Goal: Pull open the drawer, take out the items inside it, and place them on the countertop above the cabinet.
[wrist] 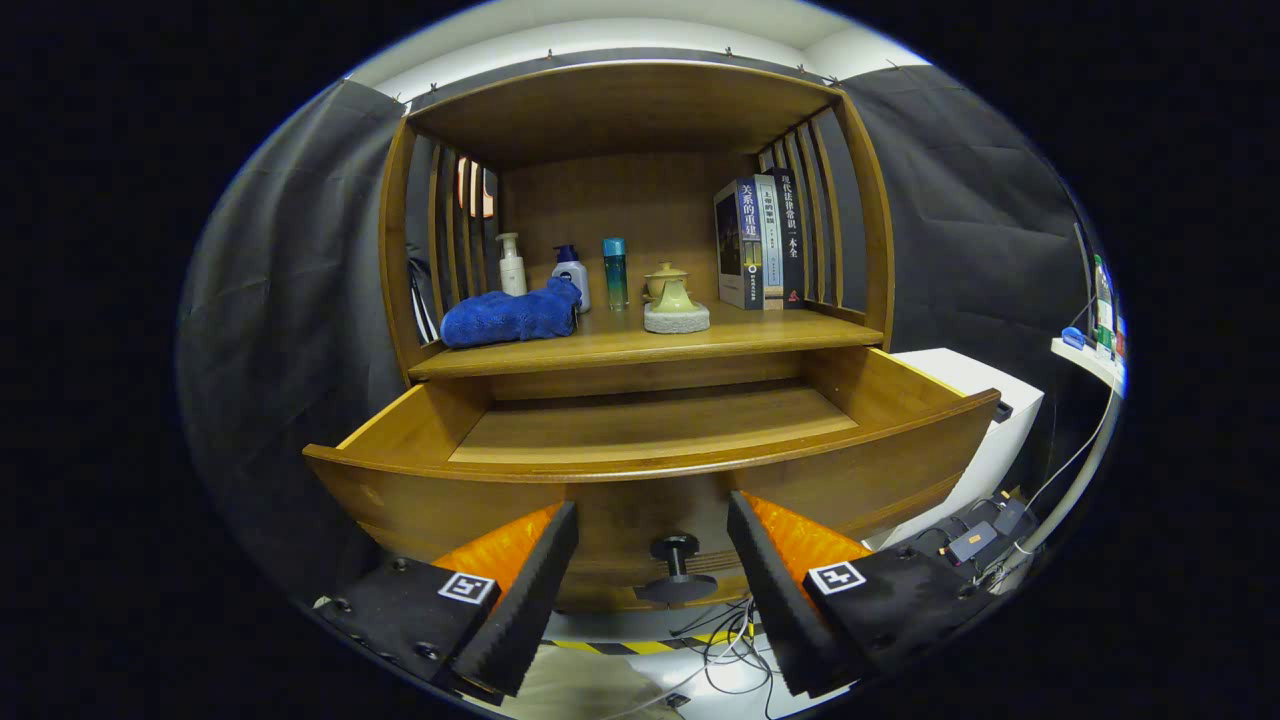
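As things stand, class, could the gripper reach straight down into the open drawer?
Probably not directly: the gripper sits open, low before the drawer front, fingers either side of the knob. It must rise over the front edge first.

Three books (760, 240) stand at one o'clock from the gripper (650, 508). The left spine reads "关系的重建", the right "现代法律常识一本全", and the middle one is illegible. The gripper's spread fingers carry wordless square markers (468, 587).

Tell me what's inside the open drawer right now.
The drawer is pulled out and the visible part of its wooden floor is bare. Its front panel hides the near strip, so something low there could be missed. The claw is open, its fingers flanking the knob.
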`<state>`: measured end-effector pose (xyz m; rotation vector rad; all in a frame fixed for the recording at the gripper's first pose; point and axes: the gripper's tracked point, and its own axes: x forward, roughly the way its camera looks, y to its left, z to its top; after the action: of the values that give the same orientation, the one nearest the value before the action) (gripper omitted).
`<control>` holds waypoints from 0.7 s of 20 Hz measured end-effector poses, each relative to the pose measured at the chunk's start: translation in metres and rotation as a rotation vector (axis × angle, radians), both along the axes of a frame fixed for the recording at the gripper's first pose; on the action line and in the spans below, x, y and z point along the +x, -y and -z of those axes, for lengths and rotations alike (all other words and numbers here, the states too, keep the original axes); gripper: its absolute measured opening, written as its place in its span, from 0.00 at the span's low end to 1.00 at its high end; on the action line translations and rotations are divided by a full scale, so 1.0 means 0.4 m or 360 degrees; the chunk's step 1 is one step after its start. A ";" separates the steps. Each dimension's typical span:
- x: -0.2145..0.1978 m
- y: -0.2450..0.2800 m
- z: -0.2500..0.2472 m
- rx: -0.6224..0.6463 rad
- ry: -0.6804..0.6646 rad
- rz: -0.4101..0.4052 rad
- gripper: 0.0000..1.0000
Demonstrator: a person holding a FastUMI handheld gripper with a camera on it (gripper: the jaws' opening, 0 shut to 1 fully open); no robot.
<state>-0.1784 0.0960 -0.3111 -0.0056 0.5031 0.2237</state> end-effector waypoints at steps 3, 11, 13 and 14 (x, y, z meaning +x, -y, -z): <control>0.024 -0.011 0.006 0.0004 -0.0002 -0.0001 0.98; 0.090 -0.024 0.010 0.0026 0.0001 0.0000 0.98; 0.103 -0.024 0.012 0.0022 -0.0003 -0.0002 0.99; 0.109 -0.027 0.016 0.0022 -0.0005 -0.0003 0.99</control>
<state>-0.1348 0.1068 -0.3173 0.0080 0.5049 0.2290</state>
